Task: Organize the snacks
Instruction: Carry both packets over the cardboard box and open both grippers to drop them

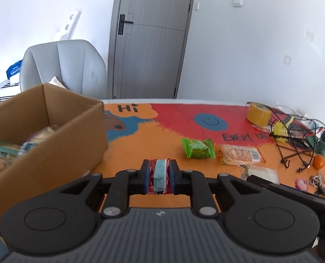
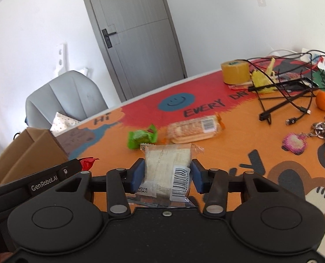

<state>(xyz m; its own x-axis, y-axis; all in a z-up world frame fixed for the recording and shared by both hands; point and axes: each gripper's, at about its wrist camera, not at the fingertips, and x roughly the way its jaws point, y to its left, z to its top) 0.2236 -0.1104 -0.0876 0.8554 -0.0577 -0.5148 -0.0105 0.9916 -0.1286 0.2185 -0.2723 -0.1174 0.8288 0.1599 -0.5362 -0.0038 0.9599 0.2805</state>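
The left tool point(image 1: 159, 176) is clenched on a red-and-blue snack packet point(image 1: 159, 175) at lower centre, just right of the cardboard box point(image 1: 52, 140) filling the left of the frame. Beyond lie a green snack point(image 1: 198, 148) and a cracker pack point(image 1: 239, 154) on bare orange counter point(image 1: 140, 144). The right tool point(image 2: 167, 174) grips a clear barcoded packet point(image 2: 166, 171). Cables point(image 2: 294, 100) and tape roll point(image 2: 236, 71) crowd the upper right. The mat reads "Hi" and "EVERY DAY".
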